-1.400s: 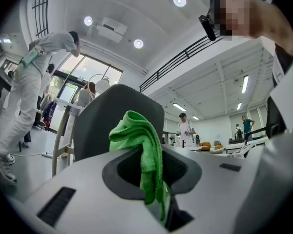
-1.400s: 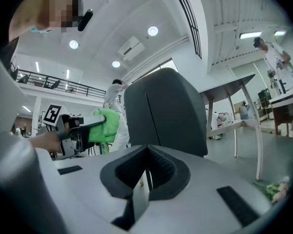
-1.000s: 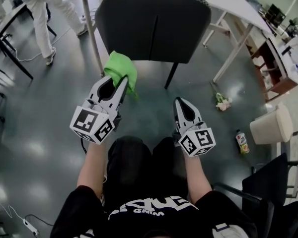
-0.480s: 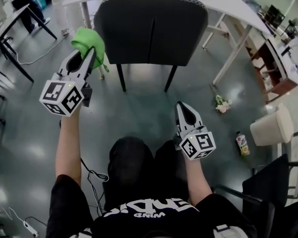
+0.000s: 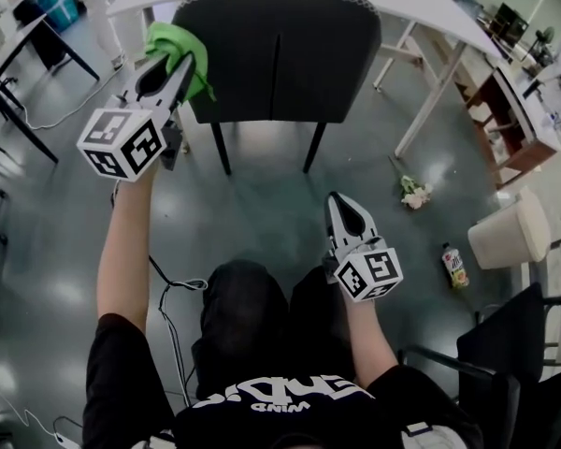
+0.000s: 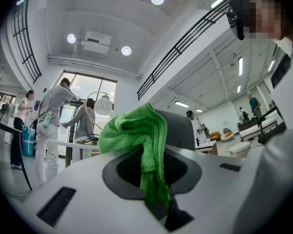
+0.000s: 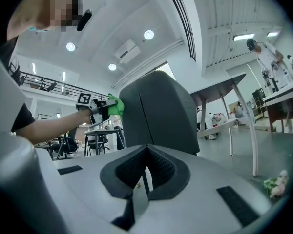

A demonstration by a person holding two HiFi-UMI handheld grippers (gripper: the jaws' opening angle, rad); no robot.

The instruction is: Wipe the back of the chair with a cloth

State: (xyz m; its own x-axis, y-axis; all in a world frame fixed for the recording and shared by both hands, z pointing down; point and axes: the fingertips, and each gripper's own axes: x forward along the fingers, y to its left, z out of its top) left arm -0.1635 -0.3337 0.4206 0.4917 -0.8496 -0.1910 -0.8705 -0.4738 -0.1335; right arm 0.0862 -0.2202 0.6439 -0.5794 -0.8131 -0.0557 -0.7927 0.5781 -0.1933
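A dark grey chair (image 5: 276, 54) stands in front of me with its back toward me, tucked under a white table (image 5: 430, 3). My left gripper (image 5: 176, 68) is raised to the upper left edge of the chair back, shut on a green cloth (image 5: 176, 50) that bunches out past the jaw tips. The cloth (image 6: 136, 135) fills the left gripper view, with the chair back (image 6: 178, 128) just behind it. My right gripper (image 5: 346, 215) is held low near my lap, shut and with nothing in it. The right gripper view shows the chair back (image 7: 158, 113) and the cloth (image 7: 115, 106) at its left edge.
A small bunch of flowers (image 5: 414, 193) and a bottle (image 5: 456, 267) lie on the floor at right, near a cream bin (image 5: 512, 234). Another black chair (image 5: 514, 354) is at lower right. A person (image 5: 98, 7) stands far left by dark desks. A cable (image 5: 168, 297) trails beside me.
My left gripper has risen with the cloth from low in front of the chair up to the chair back's upper left edge. The right gripper has stayed still.
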